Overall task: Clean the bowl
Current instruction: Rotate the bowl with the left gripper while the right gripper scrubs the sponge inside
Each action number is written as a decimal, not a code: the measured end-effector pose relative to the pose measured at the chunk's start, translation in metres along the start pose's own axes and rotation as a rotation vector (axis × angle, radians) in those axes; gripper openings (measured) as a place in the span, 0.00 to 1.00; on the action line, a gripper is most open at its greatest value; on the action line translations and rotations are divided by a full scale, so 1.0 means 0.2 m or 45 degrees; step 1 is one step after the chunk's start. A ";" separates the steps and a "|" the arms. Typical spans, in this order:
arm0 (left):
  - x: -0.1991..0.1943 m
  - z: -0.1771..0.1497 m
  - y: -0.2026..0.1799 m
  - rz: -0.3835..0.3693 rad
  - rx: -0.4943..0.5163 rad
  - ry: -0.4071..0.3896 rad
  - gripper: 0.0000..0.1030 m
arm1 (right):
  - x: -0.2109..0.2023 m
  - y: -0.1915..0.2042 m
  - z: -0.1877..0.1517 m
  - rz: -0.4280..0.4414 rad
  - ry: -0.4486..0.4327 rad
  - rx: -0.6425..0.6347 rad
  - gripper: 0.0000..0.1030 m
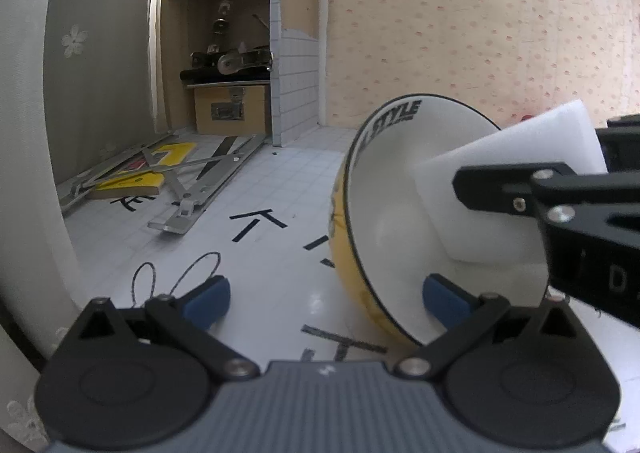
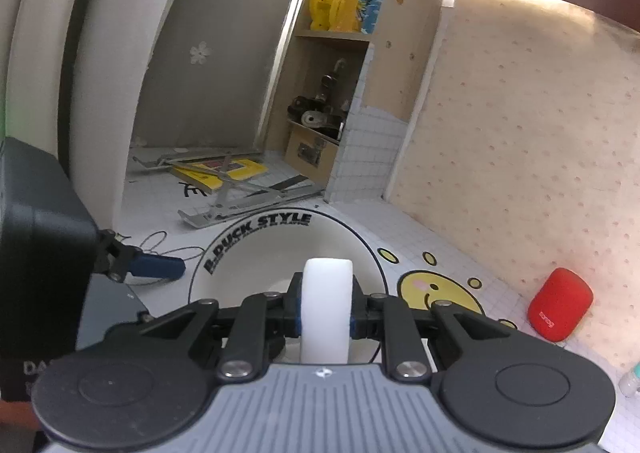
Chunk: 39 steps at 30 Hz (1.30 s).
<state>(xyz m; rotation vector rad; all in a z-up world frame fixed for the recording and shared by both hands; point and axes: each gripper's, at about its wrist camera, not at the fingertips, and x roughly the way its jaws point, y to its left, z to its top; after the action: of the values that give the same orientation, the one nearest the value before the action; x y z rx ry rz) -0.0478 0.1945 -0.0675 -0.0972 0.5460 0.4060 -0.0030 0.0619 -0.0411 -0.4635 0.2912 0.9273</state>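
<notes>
In the left wrist view, the left gripper (image 1: 324,293) is standing with its fingers (image 1: 206,303) wide apart around the rim of the tilted bowl (image 1: 384,213) at the lower centre, without pressing it. To the right, the right gripper (image 2: 326,319) is squeezing the white sponge (image 1: 508,189) inside the bowl. The wiping is seemingly underway, not finished.
</notes>
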 end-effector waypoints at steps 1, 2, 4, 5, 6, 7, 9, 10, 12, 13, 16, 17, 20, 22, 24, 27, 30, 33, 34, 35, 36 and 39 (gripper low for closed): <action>0.00 0.00 0.00 -0.001 0.001 0.000 1.00 | 0.00 0.00 0.00 0.001 0.004 0.003 0.17; 0.00 0.00 0.00 -0.004 0.002 0.002 1.00 | 0.00 -0.01 -0.01 -0.002 0.010 0.006 0.17; 0.00 0.01 -0.01 -0.008 0.005 0.007 1.00 | 0.00 -0.02 -0.02 0.001 0.024 0.020 0.17; 0.01 0.01 -0.01 -0.012 0.008 0.010 1.00 | 0.00 -0.03 -0.02 0.007 0.033 0.030 0.17; 0.01 0.02 -0.02 -0.014 0.012 0.013 1.00 | 0.00 -0.03 -0.03 0.012 0.042 0.041 0.17; 0.02 0.02 -0.02 -0.014 0.020 0.011 1.00 | 0.00 -0.03 -0.04 0.015 0.048 0.051 0.17; 0.03 0.03 -0.04 -0.015 0.036 0.008 1.00 | -0.01 -0.04 -0.05 0.025 0.057 0.074 0.17; 0.03 0.03 -0.04 -0.019 0.038 0.011 1.00 | -0.02 -0.05 -0.06 0.033 0.056 0.081 0.17; 0.04 0.04 -0.05 -0.036 0.033 0.031 1.00 | -0.03 -0.04 -0.05 0.028 0.037 0.063 0.17; 0.04 0.04 -0.06 -0.039 0.035 0.033 1.00 | -0.03 -0.04 -0.04 0.016 0.013 0.049 0.17; 0.05 0.05 -0.08 -0.044 0.056 0.037 1.00 | -0.04 -0.06 -0.01 -0.026 -0.015 0.035 0.17; 0.06 0.05 -0.08 -0.046 0.059 0.038 1.00 | -0.04 -0.06 -0.01 -0.035 -0.017 0.034 0.17; 0.07 0.05 -0.09 -0.053 0.062 0.038 1.00 | -0.04 -0.08 -0.05 -0.047 0.013 0.047 0.17; 0.07 0.05 -0.10 -0.060 0.061 0.037 1.00 | -0.02 -0.10 -0.08 -0.031 0.047 0.086 0.17; 0.08 0.05 -0.11 -0.062 0.069 0.035 1.00 | -0.01 -0.12 -0.09 -0.010 0.065 0.116 0.17; 0.08 0.05 -0.12 -0.065 0.083 0.037 1.00 | -0.01 -0.12 -0.08 0.011 0.060 0.113 0.17; 0.09 0.05 -0.13 -0.067 0.081 0.038 1.00 | -0.03 -0.12 -0.06 -0.005 0.018 0.108 0.17; 0.08 0.05 -0.13 -0.070 0.078 0.037 1.00 | -0.04 -0.14 -0.07 -0.039 0.018 0.104 0.17; 0.08 0.05 -0.13 -0.070 0.079 0.038 1.00 | -0.03 -0.15 -0.09 -0.048 0.029 0.107 0.17; 0.08 0.05 -0.13 -0.070 0.078 0.038 1.00 | -0.03 -0.16 -0.10 -0.049 0.037 0.113 0.17; 0.08 0.05 -0.14 -0.072 0.078 0.039 1.00 | -0.03 -0.17 -0.11 -0.045 0.044 0.123 0.17; 0.09 0.05 -0.15 -0.072 0.092 0.034 1.00 | -0.02 -0.18 -0.13 -0.024 0.064 0.159 0.17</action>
<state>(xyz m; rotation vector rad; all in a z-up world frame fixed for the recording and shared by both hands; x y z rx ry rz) -0.0175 0.1746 -0.0685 -0.0488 0.5827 0.3299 0.0238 0.0279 -0.0533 -0.3745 0.3875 0.8747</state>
